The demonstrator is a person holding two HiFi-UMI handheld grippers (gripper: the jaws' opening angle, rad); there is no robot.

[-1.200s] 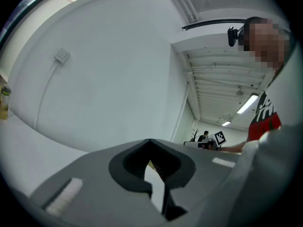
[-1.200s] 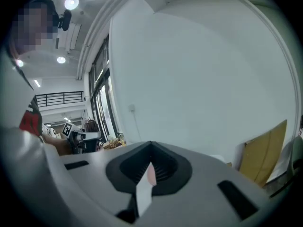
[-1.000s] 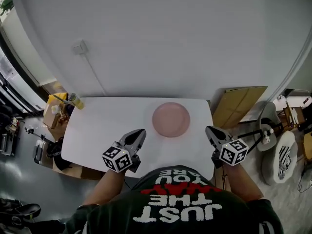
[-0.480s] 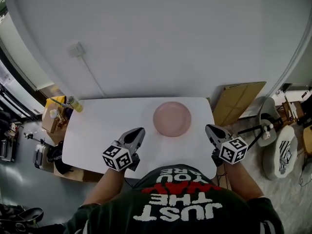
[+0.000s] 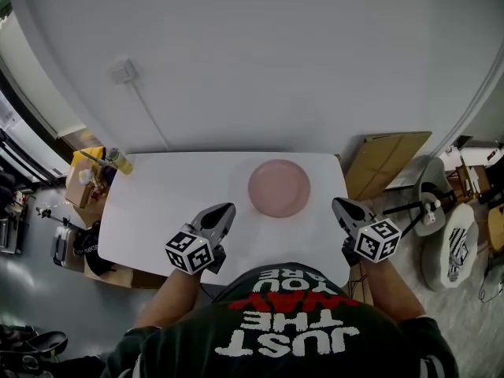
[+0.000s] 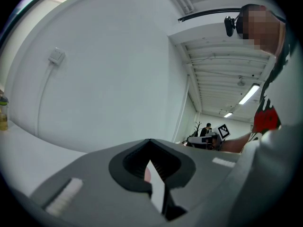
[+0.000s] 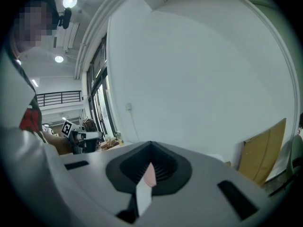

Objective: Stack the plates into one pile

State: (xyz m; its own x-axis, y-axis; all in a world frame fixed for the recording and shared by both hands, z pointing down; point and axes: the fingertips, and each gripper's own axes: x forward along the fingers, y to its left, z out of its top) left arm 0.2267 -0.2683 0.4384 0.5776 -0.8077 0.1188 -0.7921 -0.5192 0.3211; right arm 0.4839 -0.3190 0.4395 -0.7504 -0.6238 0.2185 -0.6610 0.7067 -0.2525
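A pale pink round plate [image 5: 279, 188] lies flat on the far half of a white rectangular table [image 5: 169, 203], right of the table's middle. From above I cannot tell whether it is a single plate or several stacked.

The left gripper [image 5: 227, 209] hangs over the near part of the table, near and left of the plate, with its tip slanting towards the plate's near left rim. It is close to the plate but clear of it. In its own view, the left gripper [image 6: 154, 174] has its jaws pressed together with nothing between them. Only a thin slit is left, and through it show a sliver of white tabletop and a little pink.

The right gripper [image 5: 337, 205] hangs at the table's near right edge, just right of the plate and slightly nearer, and does not touch it. In its own view, the right gripper [image 7: 146, 178] also has its jaws together and empty, with the same narrow strip of white and pink showing through.

The plate sits between the two tips and a little farther off than both.

A yellow-topped bottle [image 5: 119, 161] stands at the table's far left corner. A brown cardboard sheet [image 5: 387, 168] leans beyond the right end of the table.
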